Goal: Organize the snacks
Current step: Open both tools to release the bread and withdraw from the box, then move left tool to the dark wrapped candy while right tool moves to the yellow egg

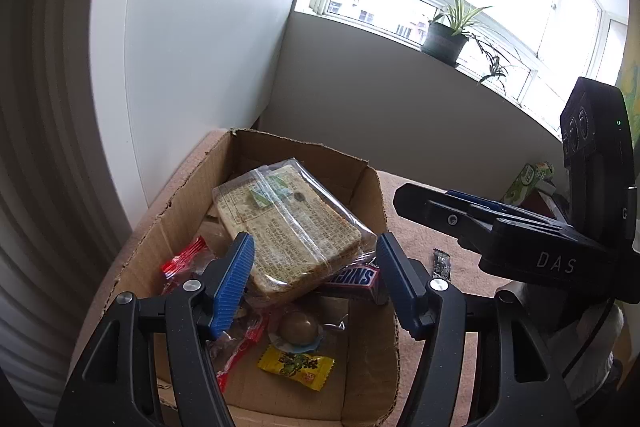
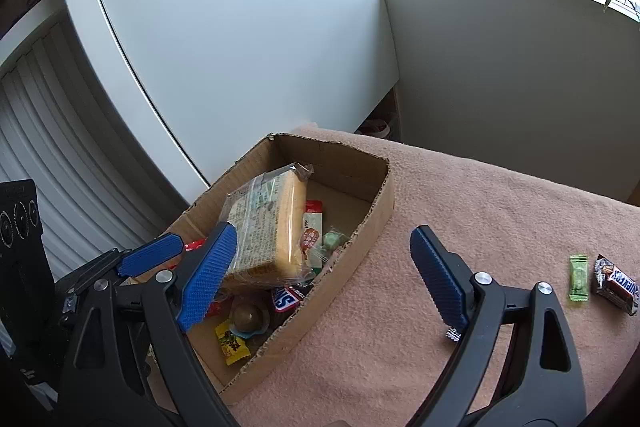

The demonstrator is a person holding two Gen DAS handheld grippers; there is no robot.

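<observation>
A shallow cardboard box [image 1: 376, 195] [image 2: 386, 187] sits on a pink cloth. A clear-wrapped cracker pack [image 1: 288, 219] [image 2: 268, 227] lies tilted on top of the snacks in it. My left gripper [image 1: 316, 279] is open over the box's near end, its blue pads either side of the pack without pressing it. Below it lie a Snickers bar [image 1: 352, 277], a round chocolate ball [image 1: 298, 327] and a yellow candy [image 1: 296, 367]. My right gripper [image 2: 324, 275] stands wide open over the box's right wall and holds nothing.
On the cloth right of the box lie a green candy [image 2: 579, 279], a mini Snickers [image 2: 616, 283] and a small dark wrapper [image 1: 442, 263]. A green carton [image 1: 528, 183] stands far right. A white cabinet [image 2: 240, 47] rises behind the box. A potted plant [image 1: 446, 39] sits on the sill.
</observation>
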